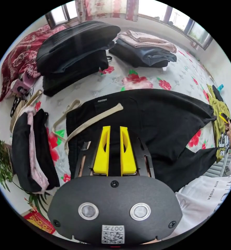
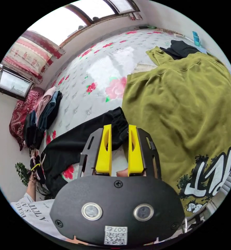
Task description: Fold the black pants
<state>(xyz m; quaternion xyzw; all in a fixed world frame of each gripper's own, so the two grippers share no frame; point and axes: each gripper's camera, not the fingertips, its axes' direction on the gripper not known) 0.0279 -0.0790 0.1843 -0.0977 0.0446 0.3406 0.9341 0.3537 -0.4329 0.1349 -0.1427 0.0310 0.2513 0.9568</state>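
Left hand-held gripper spread over pants waistband; right hand-held gripper spread at cuff. Waistband tag and shirt lettering unreadable.

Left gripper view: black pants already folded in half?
No, the black fabric pants lie spread flat on the floral bedsheet, both legs stretched out apart toward the right, with the cream drawstring across the waistband.

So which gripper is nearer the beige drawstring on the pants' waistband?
Left. The left gripper hovers beside the beige drawstring at the waist; the right gripper is at the leg cuff.
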